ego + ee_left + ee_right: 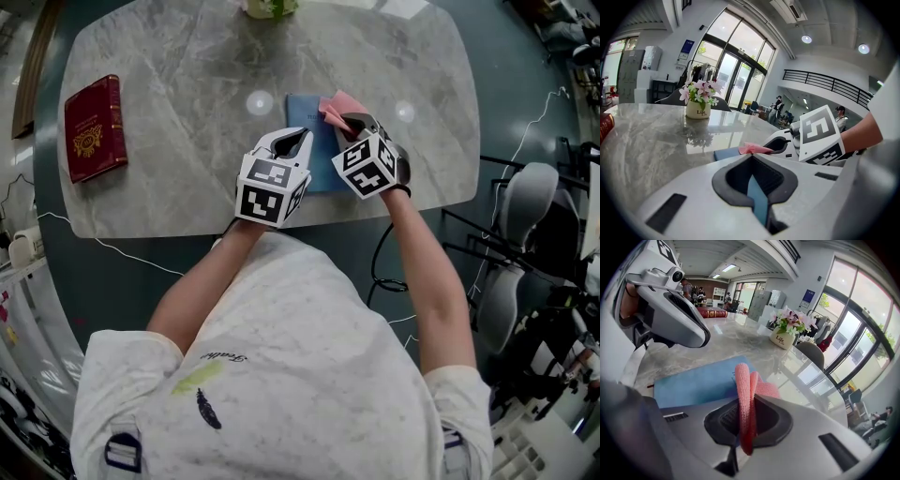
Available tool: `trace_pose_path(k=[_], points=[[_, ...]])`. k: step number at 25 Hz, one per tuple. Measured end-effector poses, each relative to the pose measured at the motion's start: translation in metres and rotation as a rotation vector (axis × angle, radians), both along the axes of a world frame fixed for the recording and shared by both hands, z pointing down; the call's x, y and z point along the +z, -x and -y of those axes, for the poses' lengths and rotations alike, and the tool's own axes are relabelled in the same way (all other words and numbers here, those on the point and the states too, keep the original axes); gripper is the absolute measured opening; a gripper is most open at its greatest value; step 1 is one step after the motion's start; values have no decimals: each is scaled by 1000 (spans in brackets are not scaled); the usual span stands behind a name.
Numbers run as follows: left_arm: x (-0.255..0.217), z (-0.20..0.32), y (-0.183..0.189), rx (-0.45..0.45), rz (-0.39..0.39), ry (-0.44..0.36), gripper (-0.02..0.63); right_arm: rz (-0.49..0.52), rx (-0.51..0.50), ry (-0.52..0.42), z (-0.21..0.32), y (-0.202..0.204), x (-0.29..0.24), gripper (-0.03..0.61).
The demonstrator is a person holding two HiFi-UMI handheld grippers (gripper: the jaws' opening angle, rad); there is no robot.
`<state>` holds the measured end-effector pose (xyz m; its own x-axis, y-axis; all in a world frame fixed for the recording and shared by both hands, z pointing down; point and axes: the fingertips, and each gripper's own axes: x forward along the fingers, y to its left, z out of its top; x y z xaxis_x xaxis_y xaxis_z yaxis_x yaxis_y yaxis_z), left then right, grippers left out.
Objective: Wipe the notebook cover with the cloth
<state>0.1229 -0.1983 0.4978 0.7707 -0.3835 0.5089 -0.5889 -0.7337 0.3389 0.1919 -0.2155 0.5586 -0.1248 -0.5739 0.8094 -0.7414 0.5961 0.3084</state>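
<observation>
The right tongs (pixel 749 401) are clamped on a pink cloth (pixel 742 376), which stands up in folds between the pads and spills forward onto the far part of the blue notebook (pixel 696 380). The left tongs (pixel 753 160) are closed on a thin blue strip, which looks like the edge of that notebook. In the head view the two tongs sit side by side just above the middle of the frame. The notebook lies flat under them near the desk's (pixel 187 56) near edge. A red book (pixel 94 127) lies well apart at the left of the frame. A flower pot (pixel 698 110) stands at the far edge of the desk.
</observation>
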Motion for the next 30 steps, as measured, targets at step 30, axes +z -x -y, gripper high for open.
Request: trace_pose_path(k=[30], points=[[-11, -63, 19, -123, 9, -27, 6, 16, -96, 22, -81, 20, 1, 15]])
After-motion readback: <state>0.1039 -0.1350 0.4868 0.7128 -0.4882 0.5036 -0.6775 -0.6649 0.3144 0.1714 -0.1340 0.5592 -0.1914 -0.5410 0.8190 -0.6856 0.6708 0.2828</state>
